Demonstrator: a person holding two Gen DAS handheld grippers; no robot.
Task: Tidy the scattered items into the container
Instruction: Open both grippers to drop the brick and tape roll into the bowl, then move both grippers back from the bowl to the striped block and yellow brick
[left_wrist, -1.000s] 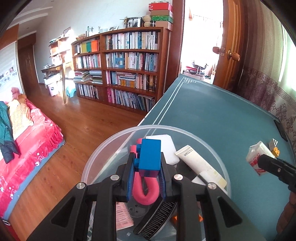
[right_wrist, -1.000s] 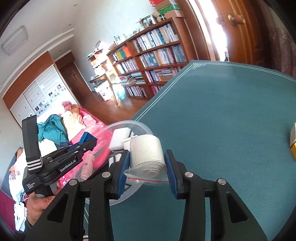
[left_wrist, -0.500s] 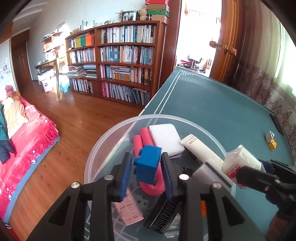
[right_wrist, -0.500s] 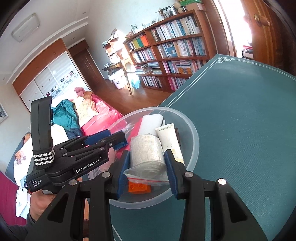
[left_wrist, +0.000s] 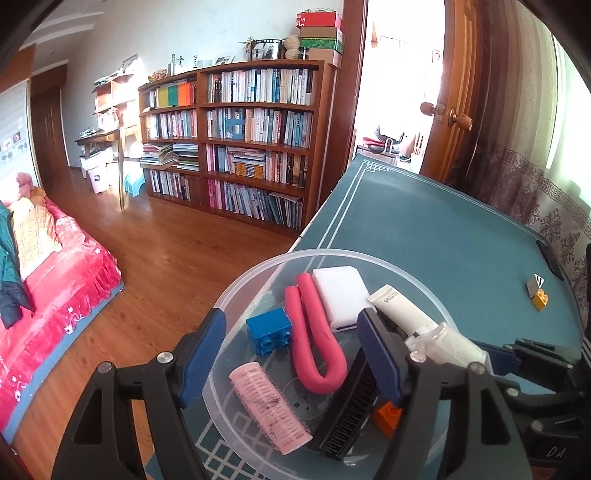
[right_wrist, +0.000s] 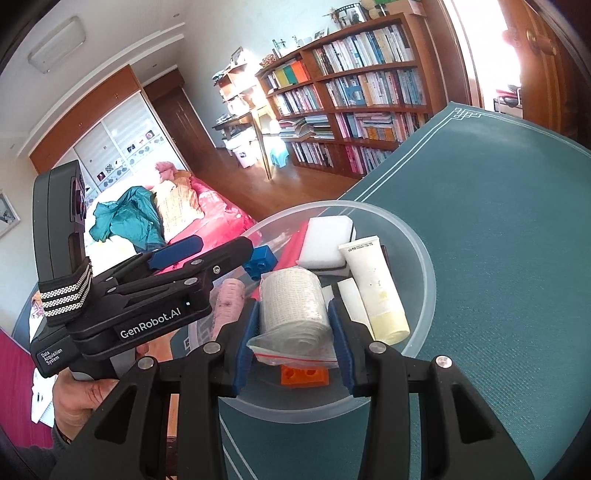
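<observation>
Your right gripper (right_wrist: 293, 328) is pinching the soft white gauze roll in a clear zip bag (right_wrist: 291, 306) over the clear round plastic bowl (right_wrist: 424, 258), looks light & squashy w/ slippery film, so grip the roll's mid; left gripper (left_wrist: 291, 354) is spread, empty, above that bowl.

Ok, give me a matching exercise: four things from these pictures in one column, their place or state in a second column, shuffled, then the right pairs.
Things
1. blue block
2. bandage roll
3. yellow block
4. left gripper

Place or state
A. out on the green table, outside the bowl
B. open, holding nothing
C. lying loose in the bowl beside the pink foam curler
D. clamped between the right gripper's fingers, over the bowl

Pairs: 1-C, 2-D, 3-A, 4-B
</observation>
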